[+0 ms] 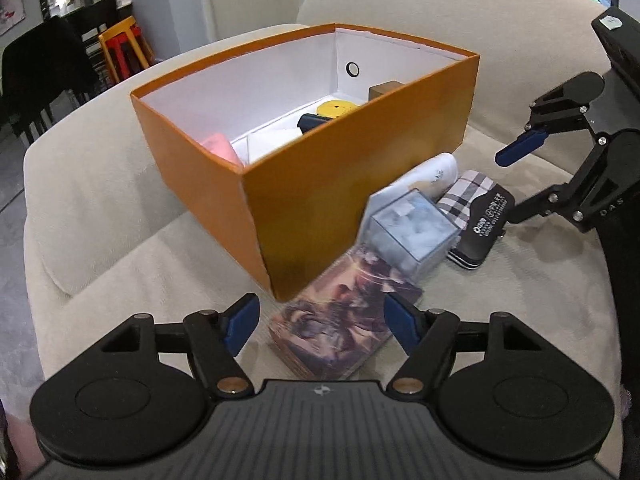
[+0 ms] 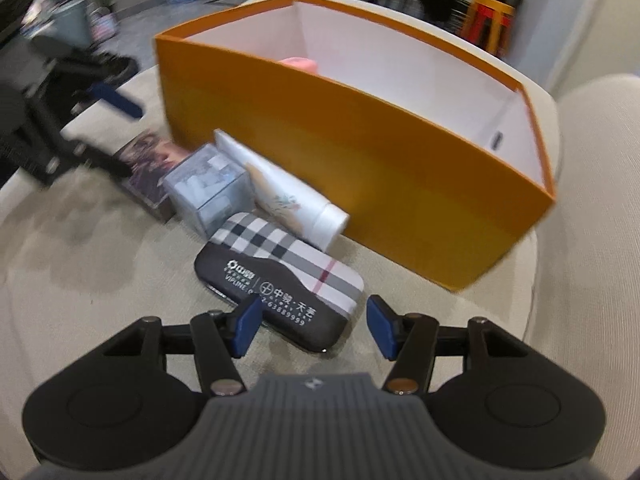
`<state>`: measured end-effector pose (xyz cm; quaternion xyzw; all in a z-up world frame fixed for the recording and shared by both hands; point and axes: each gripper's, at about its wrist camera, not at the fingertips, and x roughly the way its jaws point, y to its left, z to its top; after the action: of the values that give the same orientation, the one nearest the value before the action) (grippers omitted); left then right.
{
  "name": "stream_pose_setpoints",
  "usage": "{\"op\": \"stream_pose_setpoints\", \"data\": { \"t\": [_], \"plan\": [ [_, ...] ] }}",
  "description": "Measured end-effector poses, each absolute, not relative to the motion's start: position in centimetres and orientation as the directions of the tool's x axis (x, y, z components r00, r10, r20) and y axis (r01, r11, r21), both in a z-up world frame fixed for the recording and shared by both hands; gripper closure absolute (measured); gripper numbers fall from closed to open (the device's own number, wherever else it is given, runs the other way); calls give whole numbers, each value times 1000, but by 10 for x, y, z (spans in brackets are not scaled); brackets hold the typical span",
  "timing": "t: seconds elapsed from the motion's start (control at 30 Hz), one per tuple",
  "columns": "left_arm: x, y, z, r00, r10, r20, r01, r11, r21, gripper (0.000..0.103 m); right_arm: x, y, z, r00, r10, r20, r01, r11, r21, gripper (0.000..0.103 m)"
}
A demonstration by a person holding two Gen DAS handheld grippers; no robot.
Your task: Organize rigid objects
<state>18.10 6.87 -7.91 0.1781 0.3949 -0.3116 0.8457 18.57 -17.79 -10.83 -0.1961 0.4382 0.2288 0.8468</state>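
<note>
Orange box point(image 1: 320, 184): sat open-topped on the beige sofa point(image 1: 100, 200) (a few items already inside).
Row beside the box: picture card box point(image 1: 344, 324), clear cube point(image 1: 412, 228), white tube point(image 1: 436, 174), plaid case point(image 2: 280, 268).
Left gripper point(image 1: 320, 322): jaws wide, over the card box.
Right gripper point(image 2: 314, 326): jaws wide, empty, at the plaid case.

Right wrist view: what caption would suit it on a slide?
Open right gripper poised over a plaid case beside the orange box.
</note>
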Motion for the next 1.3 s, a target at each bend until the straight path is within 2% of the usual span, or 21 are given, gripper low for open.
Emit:
{"op": "stream_pose_setpoints", "data": {
  "t": [0.2,0.33,0.6,1.1,1.3],
  "plan": [
    [191,58,-82,440,-412,-798,752,655,77,19,195,-177,-114,436,263,-861,-693,708,-135,41],
    [195,49,-90,416,-384,-824,783,612,110,11,205,-180,-117,391,284,-875,-754,644,-127,40],
    [210,55,-97,274,-430,-860,786,615,-57,9,223,-177,-121,304,334,-892,-842,533,-87,28],
    [196,33,-107,306,-318,-898,821,566,79,9,248,-167,-133,170,355,-920,-932,360,-33,25],
    [193,25,-106,299,-285,-911,812,577,86,15,245,-163,-131,178,332,-927,-917,397,-34,27]
  ]
}}
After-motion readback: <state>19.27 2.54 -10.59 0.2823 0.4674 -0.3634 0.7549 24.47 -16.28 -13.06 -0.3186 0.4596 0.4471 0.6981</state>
